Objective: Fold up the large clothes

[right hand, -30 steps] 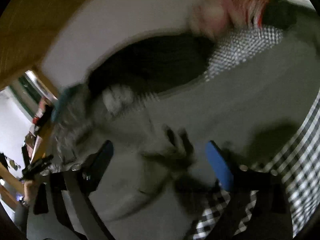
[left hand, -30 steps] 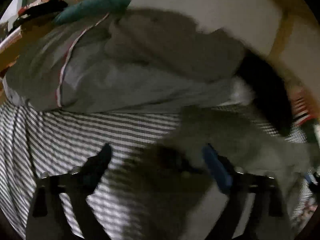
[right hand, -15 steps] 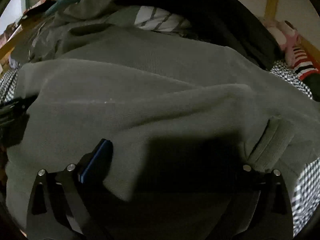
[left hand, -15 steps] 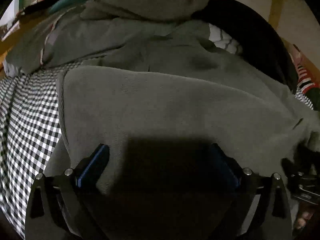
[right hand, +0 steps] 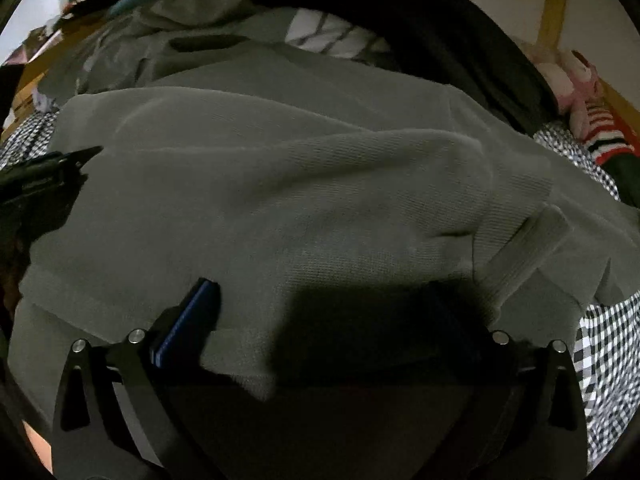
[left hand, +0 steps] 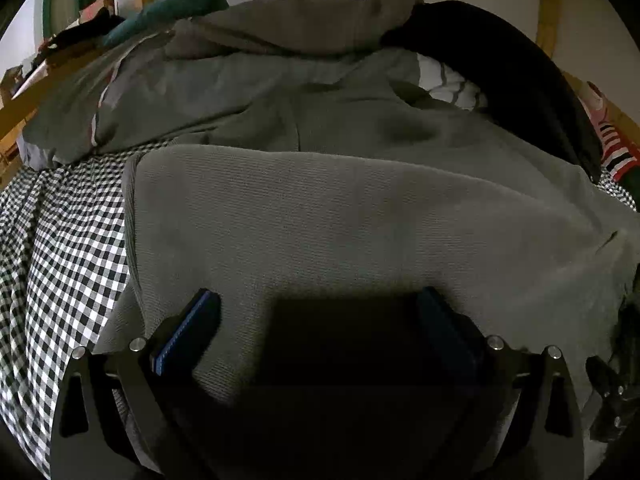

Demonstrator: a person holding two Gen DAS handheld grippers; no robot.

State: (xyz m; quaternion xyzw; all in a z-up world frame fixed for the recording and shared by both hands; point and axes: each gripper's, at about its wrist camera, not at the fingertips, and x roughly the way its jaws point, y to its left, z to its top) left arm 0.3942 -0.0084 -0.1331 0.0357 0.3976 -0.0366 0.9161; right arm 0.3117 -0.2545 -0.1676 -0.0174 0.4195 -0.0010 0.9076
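Matt ribbed-knit grey sweater (left hand: 360, 216), woven checked bedsheet (left hand: 60, 248)

Grey sweater (left hand: 340, 216) as landmark.
- Near hem of sweater: lost in dark shadow between fingers in both wrist views; contact with pads not readable.
- Right gripper (right hand: 324, 300), jaws opening: right-hand finger swallowed by shadow at sweater cuff.
- Left gripper (left hand: 320, 308): right-hand pad barely visible.
- Striped white cloth (left hand: 448, 80) behind sweater: mostly buried under black garment (left hand: 520, 68).
- Checked bedsheet (left hand: 60, 248): covered by sweater, cut by left edge.
- Pink soft toy (right hand: 568, 76) right of sweater: blurred, form unclear.
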